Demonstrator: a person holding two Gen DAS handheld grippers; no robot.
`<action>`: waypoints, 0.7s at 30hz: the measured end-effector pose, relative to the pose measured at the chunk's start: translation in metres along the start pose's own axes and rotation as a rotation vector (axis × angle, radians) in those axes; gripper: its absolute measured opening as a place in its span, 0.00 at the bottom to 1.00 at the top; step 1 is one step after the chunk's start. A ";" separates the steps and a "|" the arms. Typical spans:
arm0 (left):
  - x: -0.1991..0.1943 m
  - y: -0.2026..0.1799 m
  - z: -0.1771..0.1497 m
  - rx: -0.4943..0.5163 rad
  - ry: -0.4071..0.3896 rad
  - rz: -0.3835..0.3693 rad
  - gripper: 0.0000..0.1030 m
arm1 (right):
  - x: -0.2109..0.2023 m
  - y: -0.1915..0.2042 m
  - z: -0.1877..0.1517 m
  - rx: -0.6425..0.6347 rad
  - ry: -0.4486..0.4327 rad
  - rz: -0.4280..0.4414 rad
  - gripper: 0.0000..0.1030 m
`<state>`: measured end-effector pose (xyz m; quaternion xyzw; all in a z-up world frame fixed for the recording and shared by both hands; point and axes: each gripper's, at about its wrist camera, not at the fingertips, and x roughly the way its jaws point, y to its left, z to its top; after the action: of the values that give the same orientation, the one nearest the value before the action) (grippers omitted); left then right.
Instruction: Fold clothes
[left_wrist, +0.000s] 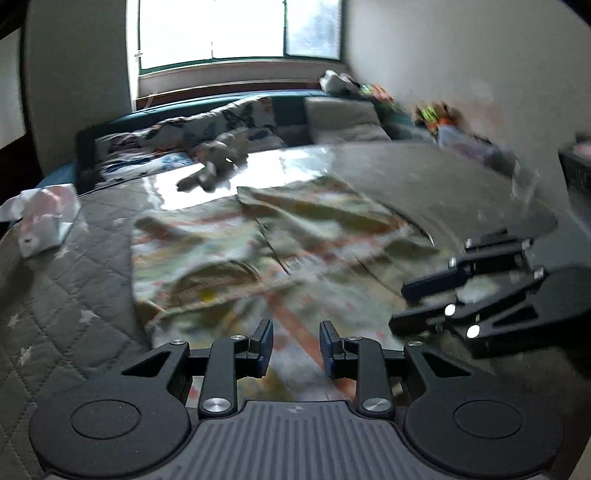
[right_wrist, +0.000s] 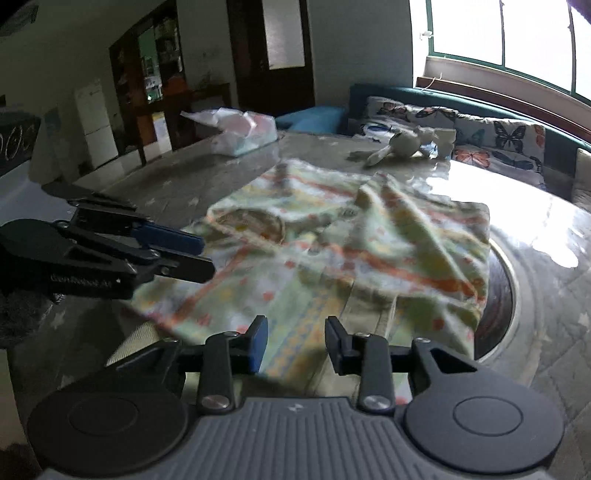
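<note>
A crumpled garment (left_wrist: 258, 251), pale green with orange stripes, lies spread on the quilted grey table cover (left_wrist: 74, 295). My left gripper (left_wrist: 296, 347) hovers over its near edge, jaws apart, with the cloth lying below them and not pinched. To its right, my right gripper (left_wrist: 400, 304) reaches in over the garment's right side, fingers parted. In the right wrist view the garment (right_wrist: 351, 240) fills the middle. There my right gripper (right_wrist: 297, 343) stands open over the near hem, and my left gripper (right_wrist: 207, 256) comes in from the left with a narrow gap between its fingers.
A plush toy (right_wrist: 402, 142) lies on the glossy far part of the table. A plastic bag (right_wrist: 243, 129) sits at the far left corner. A dark round inset (right_wrist: 498, 295) shows right of the garment. A sofa with butterfly cushions (right_wrist: 498, 136) stands under the window.
</note>
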<state>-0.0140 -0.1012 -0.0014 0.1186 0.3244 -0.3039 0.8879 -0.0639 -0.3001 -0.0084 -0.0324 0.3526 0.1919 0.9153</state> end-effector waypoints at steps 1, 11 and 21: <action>0.002 -0.003 -0.003 0.016 0.011 0.004 0.29 | -0.001 0.001 -0.003 -0.007 0.003 -0.007 0.33; -0.034 0.000 -0.020 0.085 0.014 0.021 0.35 | -0.023 -0.009 -0.018 0.002 -0.006 -0.031 0.33; -0.046 -0.044 -0.054 0.406 -0.010 -0.004 0.45 | -0.042 -0.009 -0.022 -0.026 -0.004 -0.038 0.37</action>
<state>-0.0965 -0.0927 -0.0135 0.2932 0.2523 -0.3652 0.8467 -0.1036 -0.3265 0.0021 -0.0507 0.3477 0.1791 0.9190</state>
